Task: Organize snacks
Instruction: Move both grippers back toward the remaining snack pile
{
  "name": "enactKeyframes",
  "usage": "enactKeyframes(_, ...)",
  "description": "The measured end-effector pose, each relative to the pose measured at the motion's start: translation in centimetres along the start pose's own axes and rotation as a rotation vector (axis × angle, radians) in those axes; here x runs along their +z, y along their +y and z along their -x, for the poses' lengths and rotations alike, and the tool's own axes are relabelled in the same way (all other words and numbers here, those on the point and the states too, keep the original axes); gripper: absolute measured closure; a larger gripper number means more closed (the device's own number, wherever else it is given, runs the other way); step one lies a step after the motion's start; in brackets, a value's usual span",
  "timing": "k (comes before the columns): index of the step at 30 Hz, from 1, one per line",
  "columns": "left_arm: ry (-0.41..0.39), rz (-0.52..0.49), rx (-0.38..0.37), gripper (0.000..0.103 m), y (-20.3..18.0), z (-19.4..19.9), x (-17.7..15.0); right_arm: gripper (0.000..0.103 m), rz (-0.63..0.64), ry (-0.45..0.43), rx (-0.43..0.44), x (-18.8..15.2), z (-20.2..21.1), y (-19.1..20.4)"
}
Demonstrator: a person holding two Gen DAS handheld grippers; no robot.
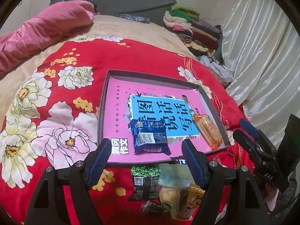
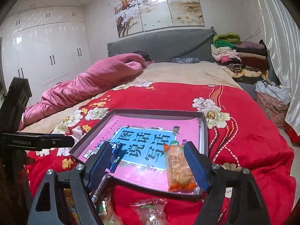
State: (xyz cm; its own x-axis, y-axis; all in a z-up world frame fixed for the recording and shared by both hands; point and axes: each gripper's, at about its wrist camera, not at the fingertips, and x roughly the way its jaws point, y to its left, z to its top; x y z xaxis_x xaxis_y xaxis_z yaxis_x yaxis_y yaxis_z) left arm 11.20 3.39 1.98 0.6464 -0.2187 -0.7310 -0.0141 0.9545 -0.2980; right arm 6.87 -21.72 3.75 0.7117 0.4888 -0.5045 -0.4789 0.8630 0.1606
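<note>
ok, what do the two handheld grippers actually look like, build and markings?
Both match: black plastic frames with triangular cutouts and silver pivot bolts, ending in dark blue ribbed pads. The left gripper shows this in its own camera, the right gripper in its own. From the side, the right gripper body shows white "DAS" lettering; the left one's side reads "GenRobot.AI". No cables visible. A pink sleeve shows behind the right gripper.

A shallow tray [image 1: 105, 101] lies on the bed's blanket [image 1: 131, 56] ahead of me. Inside it, one snack packet [image 1: 149, 137] sits near the front edge, a biscuit pack [image 1: 208, 130] along the right wall. More loose snacks [image 1: 165, 189] lie on the blanket before the tray, nearest me.
</note>
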Motion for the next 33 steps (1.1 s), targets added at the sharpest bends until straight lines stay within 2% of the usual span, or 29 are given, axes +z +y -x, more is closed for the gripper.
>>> enactKeyframes(15, 0.014, -0.009, 0.008, 0.025, 0.3, 0.9, -1.0, 0.024, -0.002, 0.052, -0.015, -2.0, 2.1, 1.0)
enactKeyframes(33, 0.057, -0.021, 0.025, 0.025, 1.2, 1.7, -2.7, 0.023, 0.081, 0.121, -0.028, -3.9, 4.0, 3.2)
